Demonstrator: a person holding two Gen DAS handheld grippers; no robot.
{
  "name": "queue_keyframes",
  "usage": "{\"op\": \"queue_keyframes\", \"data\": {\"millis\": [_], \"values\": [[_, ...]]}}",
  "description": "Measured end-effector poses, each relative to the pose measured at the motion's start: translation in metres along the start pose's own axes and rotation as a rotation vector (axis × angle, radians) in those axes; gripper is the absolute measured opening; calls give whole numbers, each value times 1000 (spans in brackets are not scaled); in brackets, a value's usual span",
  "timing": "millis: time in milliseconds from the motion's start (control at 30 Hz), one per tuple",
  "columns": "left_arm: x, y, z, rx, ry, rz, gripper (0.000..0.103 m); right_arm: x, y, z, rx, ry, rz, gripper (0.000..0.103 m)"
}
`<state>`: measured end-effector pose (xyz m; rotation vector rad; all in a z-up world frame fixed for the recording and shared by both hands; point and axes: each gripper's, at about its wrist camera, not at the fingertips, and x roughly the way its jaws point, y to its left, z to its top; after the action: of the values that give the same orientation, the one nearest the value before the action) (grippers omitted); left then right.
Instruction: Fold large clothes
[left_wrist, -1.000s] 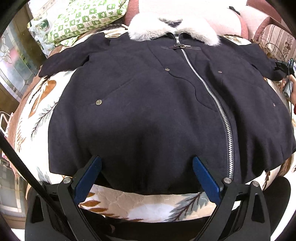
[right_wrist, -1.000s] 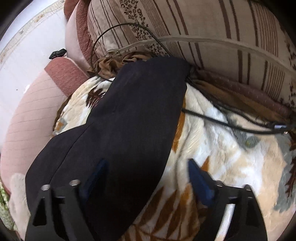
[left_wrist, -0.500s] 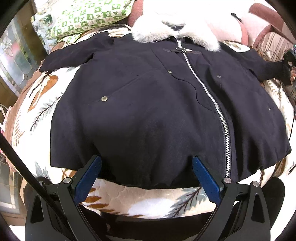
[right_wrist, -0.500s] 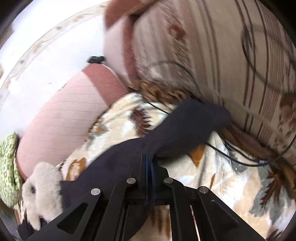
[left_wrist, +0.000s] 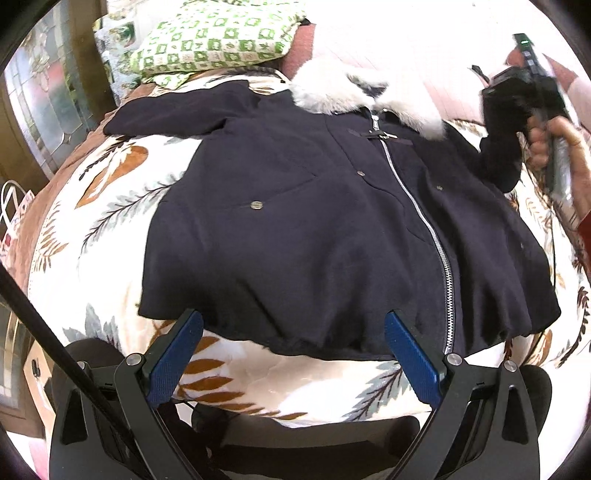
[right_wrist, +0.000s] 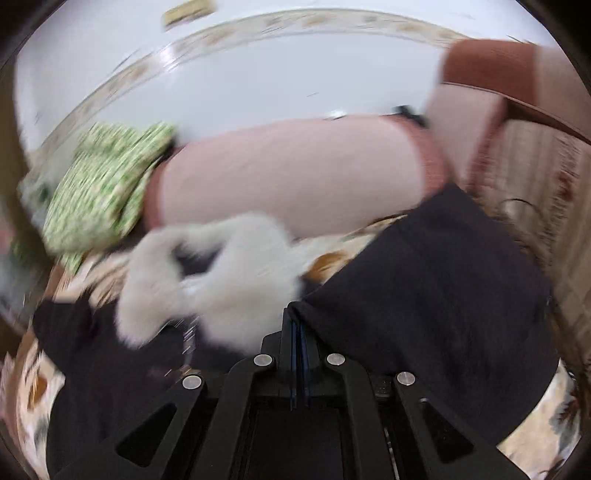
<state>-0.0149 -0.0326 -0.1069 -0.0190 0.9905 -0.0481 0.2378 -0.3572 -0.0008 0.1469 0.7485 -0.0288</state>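
A dark navy coat (left_wrist: 314, 229) with a silver zipper and a white fur collar (left_wrist: 354, 96) lies front-up on a leaf-patterned blanket (left_wrist: 96, 206). My left gripper (left_wrist: 293, 347) is open and empty just over the coat's hem. My right gripper (right_wrist: 297, 325) is shut on the coat's right sleeve (right_wrist: 436, 280) and holds it lifted; it also shows in the left wrist view (left_wrist: 517, 107) at the upper right, with the sleeve (left_wrist: 498, 162) hanging from it. The right wrist view is motion-blurred.
A green patterned pillow (left_wrist: 218, 40) lies beyond the coat's left sleeve (left_wrist: 162, 118). A pink sofa back (right_wrist: 295, 170) runs behind the collar. A striped cushion (right_wrist: 546, 177) and cables are at the right. A window (left_wrist: 40, 92) is on the left.
My right gripper closed on the right sleeve, lifted it off the blanket and swung it towards the collar. My left gripper drew back slightly, still open at the hem.
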Motion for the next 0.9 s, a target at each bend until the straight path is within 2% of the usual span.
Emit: {"op": "queue_keyframes", "data": {"millis": [100, 200, 333, 500, 600, 700, 767, 867, 900], "values": [[-5, 13, -2, -37, -12, -8, 99, 18, 42, -21, -73, 58, 50, 3], [-7, 24, -5, -70, -15, -20, 99, 43, 75, -43, -137, 124, 59, 3], [-13, 30, -8, -81, -25, -21, 99, 77, 93, -69, -151, 213, 43, 3], [-24, 41, -9, -102, -58, -20, 99, 110, 89, -93, -126, 316, 14, 4], [-32, 48, -7, -119, -82, -17, 99, 104, 84, -96, -99, 325, 44, 5], [-40, 55, -2, -138, -108, -16, 99, 86, 87, -102, -89, 333, 129, 6], [-46, 58, 1, -149, -123, -23, 99, 68, 88, -108, -99, 319, 173, 16], [-59, 57, 9, -131, -164, -21, 99, 30, 86, -116, -88, 246, 238, 32], [-62, 55, 13, -116, -177, -14, 99, 12, 78, -118, -52, 201, 268, 33]]}}
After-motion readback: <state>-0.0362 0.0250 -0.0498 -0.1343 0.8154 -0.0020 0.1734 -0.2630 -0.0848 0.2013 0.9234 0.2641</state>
